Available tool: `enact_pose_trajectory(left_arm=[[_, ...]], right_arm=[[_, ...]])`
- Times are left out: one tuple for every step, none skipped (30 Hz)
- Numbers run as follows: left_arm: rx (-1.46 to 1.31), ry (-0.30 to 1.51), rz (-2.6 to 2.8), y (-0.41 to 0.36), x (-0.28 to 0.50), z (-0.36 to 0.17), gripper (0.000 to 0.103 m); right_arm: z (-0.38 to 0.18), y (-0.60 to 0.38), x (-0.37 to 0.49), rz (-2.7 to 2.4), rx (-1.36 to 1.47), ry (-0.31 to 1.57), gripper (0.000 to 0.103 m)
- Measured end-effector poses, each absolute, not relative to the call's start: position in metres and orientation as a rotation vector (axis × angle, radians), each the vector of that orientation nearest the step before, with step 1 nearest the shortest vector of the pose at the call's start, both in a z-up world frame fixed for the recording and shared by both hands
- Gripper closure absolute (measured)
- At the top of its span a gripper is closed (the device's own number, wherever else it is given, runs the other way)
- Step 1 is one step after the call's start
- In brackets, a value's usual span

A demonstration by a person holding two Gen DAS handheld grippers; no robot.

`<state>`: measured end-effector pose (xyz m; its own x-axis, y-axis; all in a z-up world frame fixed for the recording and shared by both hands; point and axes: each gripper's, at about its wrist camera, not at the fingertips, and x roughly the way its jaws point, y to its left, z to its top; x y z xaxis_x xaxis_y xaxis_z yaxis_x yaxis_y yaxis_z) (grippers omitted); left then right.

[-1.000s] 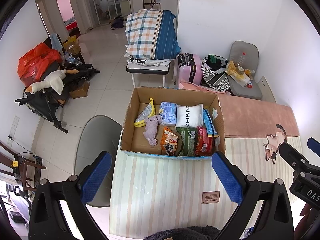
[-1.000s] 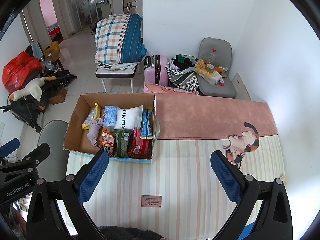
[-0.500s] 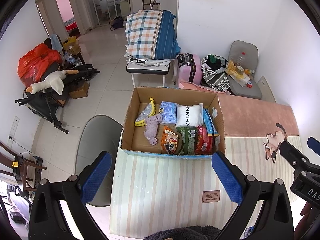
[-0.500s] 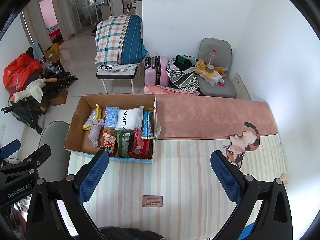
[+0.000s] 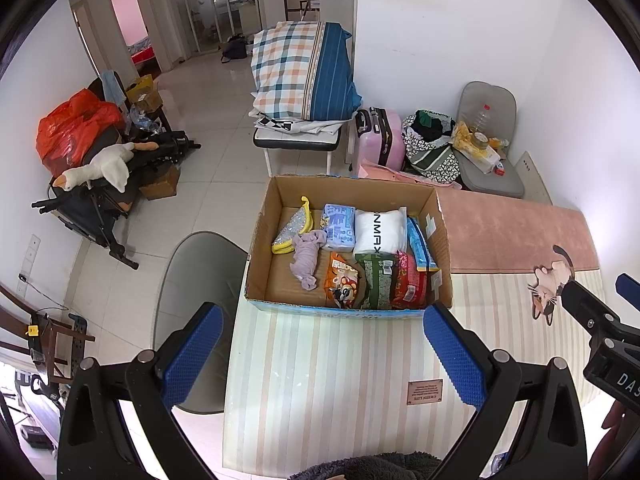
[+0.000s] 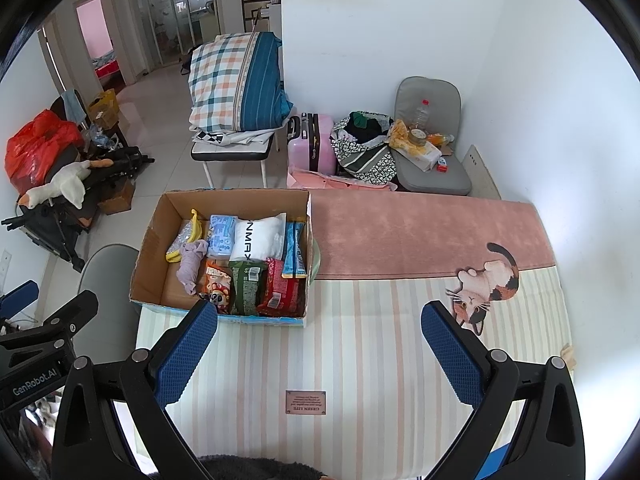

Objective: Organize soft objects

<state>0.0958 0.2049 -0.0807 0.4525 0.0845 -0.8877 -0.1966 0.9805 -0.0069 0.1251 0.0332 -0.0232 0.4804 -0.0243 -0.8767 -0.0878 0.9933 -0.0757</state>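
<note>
A cardboard box (image 5: 264, 248) (image 6: 152, 248) stands on the striped mat (image 5: 328, 380) (image 6: 360, 360). It holds a white pillow (image 5: 380, 230) (image 6: 260, 236), a lilac cloth (image 5: 306, 258) (image 6: 192, 264), a banana toy (image 5: 306, 216), a blue pack (image 5: 339, 227) and snack bags (image 5: 376, 284) (image 6: 248, 286). My left gripper (image 5: 324, 356) is open and empty, held high in front of the box. My right gripper (image 6: 320, 352) is open and empty above the mat, right of the box. A dark fuzzy thing (image 5: 372, 466) (image 6: 256, 468) shows at the bottom edge.
A pink blanket (image 6: 420, 232) lies behind the mat, with a cat picture (image 6: 484, 284) at its right. A grey chair (image 5: 196, 280) stands left of the mat. A plaid quilt on a bench (image 5: 304, 76), pink suitcase (image 5: 380, 136) and grey seat (image 6: 432, 152) stand beyond.
Both grippers have drifted slightly; the right view shifted a little so the box sits slightly more to the right. Nothing was picked up or let go.
</note>
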Motion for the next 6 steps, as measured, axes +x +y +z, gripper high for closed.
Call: enact_pose_trajectory(left_arm=[[-0.114,1.089,0.174,0.2060,0.0953,-0.0804,0.000],[-0.112,1.089,0.173,0.2053,0.0954,-0.0804,0.000],[-0.112,1.084,0.169,0.2060,0.0954,-0.0781,0.000],[-0.114,1.081,0.168,0.2062,0.0955,-0.0774,0.000],[-0.112,1.078,0.164,0.2075,0.0959,-0.0737,0.000],[-0.111,1.076,0.160,0.2077,0.0962,-0.0719,0.000]], right_arm=[[-0.0234,0.0331,0.1251,0.039,-0.117,1.069,0.000],[-0.0228,0.0328,0.1254,0.039,-0.114,1.069,0.000],[-0.0225,0.0328,0.1245,0.039,-0.114,1.069,0.000],[-0.0225,0.0327,0.1244,0.037,-0.117,1.067,0.000],[-0.0222,0.0329,0.1256,0.036,-0.117,1.065,0.000],[-0.0222,0.0329,0.1256,0.036,-0.117,1.065,0.000]])
